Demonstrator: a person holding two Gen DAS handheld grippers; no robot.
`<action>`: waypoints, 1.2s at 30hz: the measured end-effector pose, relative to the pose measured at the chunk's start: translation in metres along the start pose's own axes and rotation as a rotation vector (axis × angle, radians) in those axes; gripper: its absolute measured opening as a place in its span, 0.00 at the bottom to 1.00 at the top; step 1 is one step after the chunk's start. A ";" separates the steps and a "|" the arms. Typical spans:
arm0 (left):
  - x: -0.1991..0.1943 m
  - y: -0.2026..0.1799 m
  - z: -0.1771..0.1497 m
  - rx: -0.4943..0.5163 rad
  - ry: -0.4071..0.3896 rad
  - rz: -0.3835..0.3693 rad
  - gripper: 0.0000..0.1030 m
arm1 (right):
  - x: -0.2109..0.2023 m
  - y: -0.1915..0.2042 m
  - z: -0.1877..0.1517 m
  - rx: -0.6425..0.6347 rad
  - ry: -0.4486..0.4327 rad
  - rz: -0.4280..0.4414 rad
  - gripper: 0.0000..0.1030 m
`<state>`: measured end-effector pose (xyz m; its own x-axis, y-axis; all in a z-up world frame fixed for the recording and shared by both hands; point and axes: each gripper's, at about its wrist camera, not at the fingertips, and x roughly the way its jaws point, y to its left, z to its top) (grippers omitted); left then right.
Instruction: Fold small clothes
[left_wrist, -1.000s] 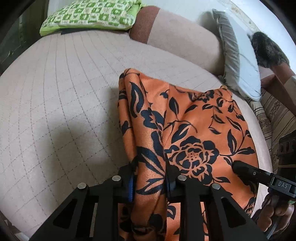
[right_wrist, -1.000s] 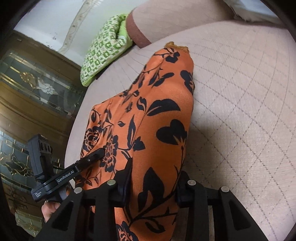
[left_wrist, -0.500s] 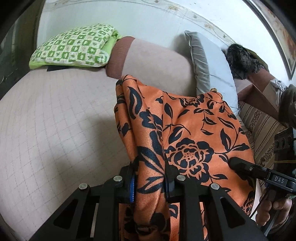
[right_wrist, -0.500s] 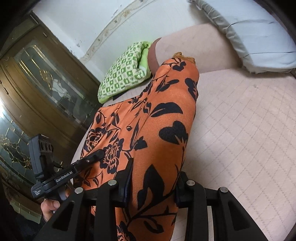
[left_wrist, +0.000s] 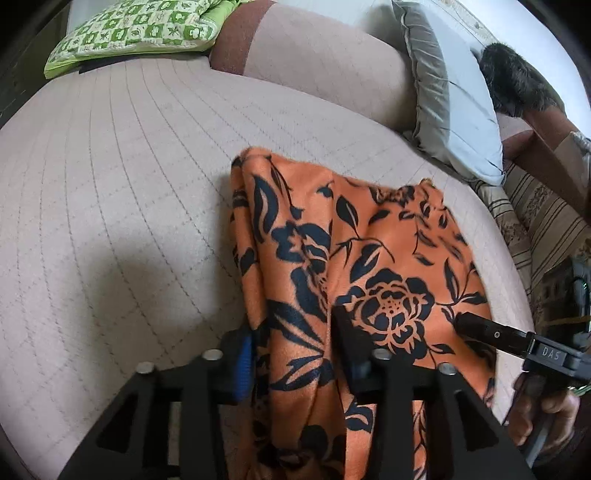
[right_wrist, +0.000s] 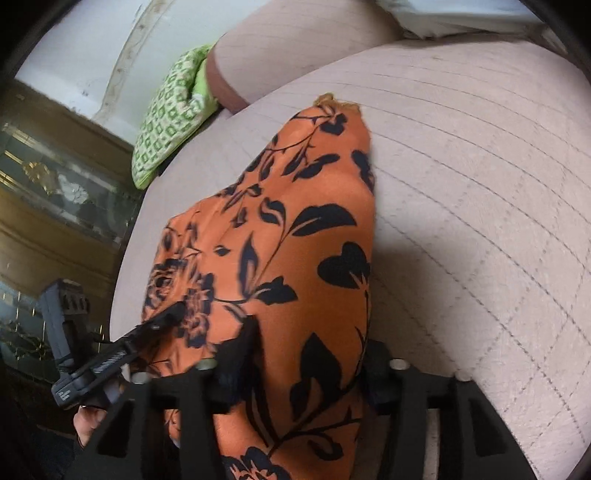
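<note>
The orange satin garment with a black flower print (left_wrist: 369, 266) lies spread on the beige quilted bed (left_wrist: 110, 192), ahead of both tools. The left hand-held gripper (left_wrist: 291, 347) and right hand-held gripper (right_wrist: 314, 365) have just been opening; cloth runs loosely between their parted jaws.

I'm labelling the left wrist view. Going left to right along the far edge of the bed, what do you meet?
Green checked pillow → beige bolster → grey pillow → dark furry thing.
</note>
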<state>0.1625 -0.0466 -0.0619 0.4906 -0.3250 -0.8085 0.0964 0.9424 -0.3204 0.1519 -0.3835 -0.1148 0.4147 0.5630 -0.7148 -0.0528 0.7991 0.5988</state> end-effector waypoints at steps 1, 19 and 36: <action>-0.008 0.001 0.003 0.006 -0.016 0.009 0.54 | -0.005 0.001 0.001 -0.007 -0.022 0.013 0.69; -0.002 -0.001 0.000 0.082 -0.006 -0.002 0.25 | 0.016 0.033 0.006 -0.042 -0.012 0.008 0.37; -0.073 -0.064 0.080 0.184 -0.244 -0.016 0.24 | -0.071 0.074 0.082 -0.183 -0.232 0.063 0.36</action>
<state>0.1898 -0.0764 0.0573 0.6790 -0.3326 -0.6545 0.2502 0.9430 -0.2196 0.1926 -0.3816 0.0103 0.6012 0.5661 -0.5639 -0.2390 0.8008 0.5491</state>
